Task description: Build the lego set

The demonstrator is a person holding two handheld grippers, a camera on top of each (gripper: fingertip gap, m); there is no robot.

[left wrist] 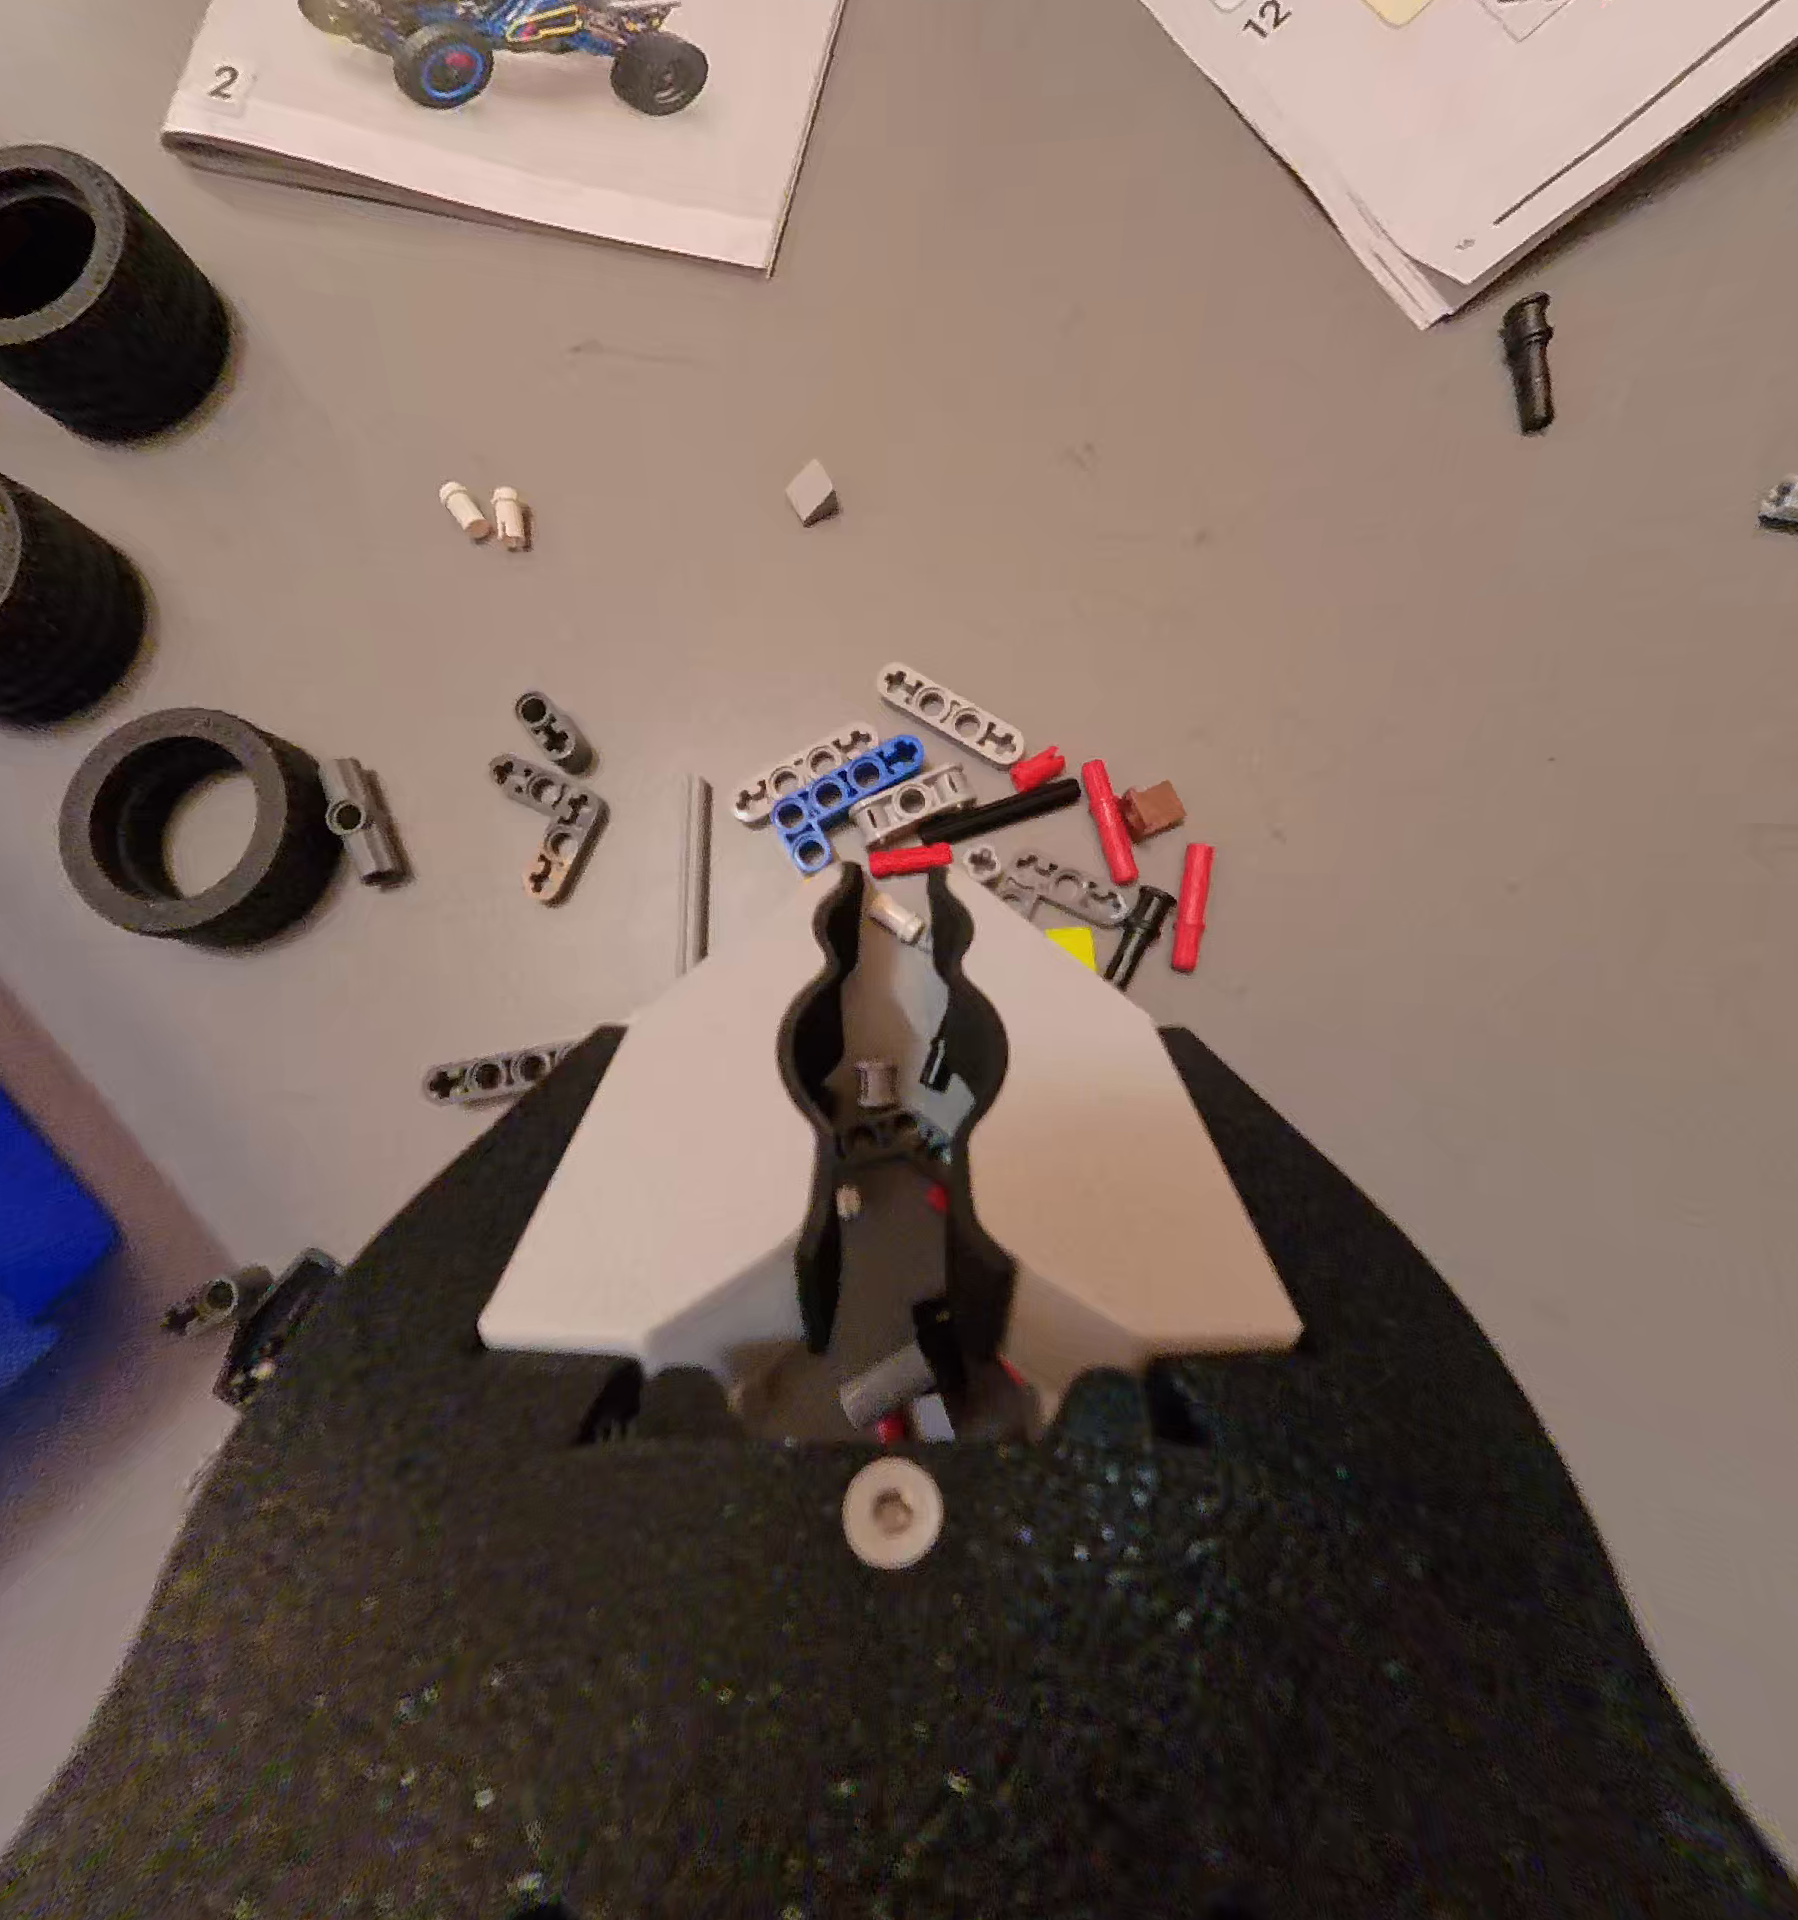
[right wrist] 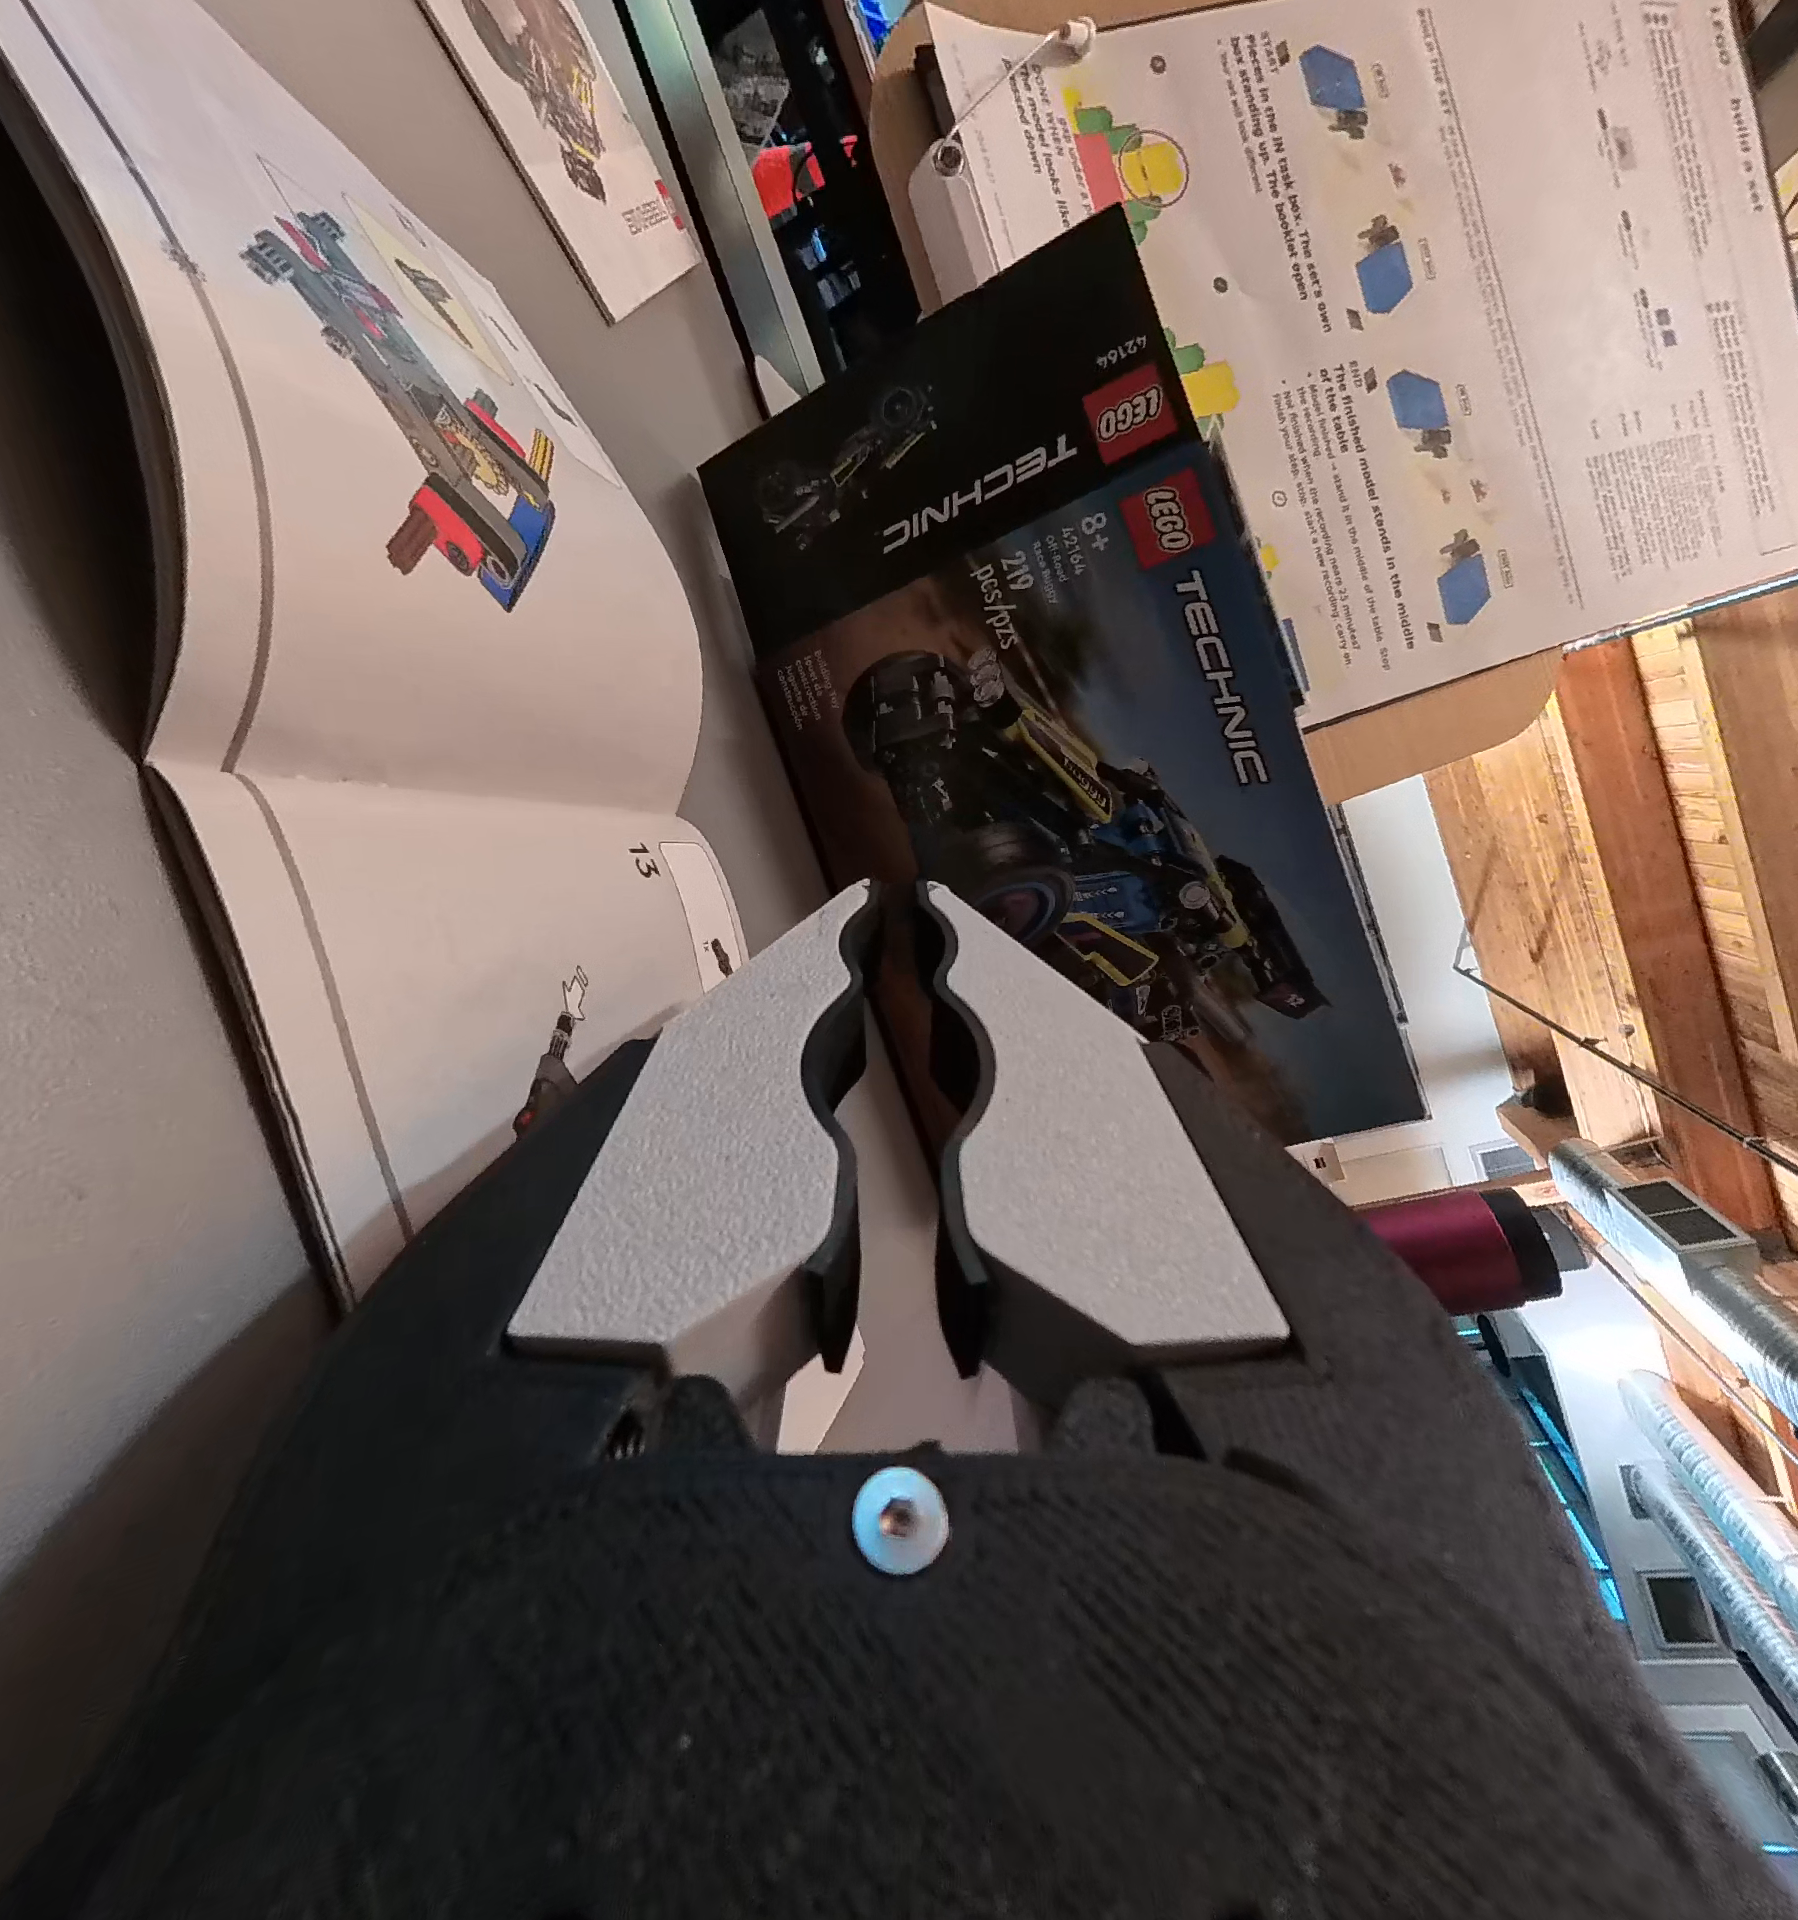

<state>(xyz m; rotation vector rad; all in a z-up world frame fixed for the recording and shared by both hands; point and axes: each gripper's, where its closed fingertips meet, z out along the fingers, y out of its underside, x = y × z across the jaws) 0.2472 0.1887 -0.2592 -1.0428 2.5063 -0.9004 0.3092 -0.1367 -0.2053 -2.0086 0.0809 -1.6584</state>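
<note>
My left gripper (left wrist: 895,883) points down at the grey table (left wrist: 1290,623), its jaws close around a dark grey part-built Lego assembly (left wrist: 879,1143) that shows in the gap between them. Just past its tips lies a pile of loose pieces: a blue L-beam (left wrist: 843,795), light grey beams (left wrist: 949,715), red pins (left wrist: 1108,821), a black axle (left wrist: 999,812). My right gripper (right wrist: 900,894) is turned on its side near the open instruction booklet (right wrist: 407,623), its jaws almost together with nothing between them.
Three black tyres (left wrist: 188,821) stand at the left, with a blue bin (left wrist: 1,1226) at the left edge. A closed booklet (left wrist: 521,135) and the open one (left wrist: 1497,135) lie at the back. The Lego box (right wrist: 1061,727) and a printed sheet (right wrist: 1446,312) stand behind the table. There is about 35 centimeters between the tips of the two grippers.
</note>
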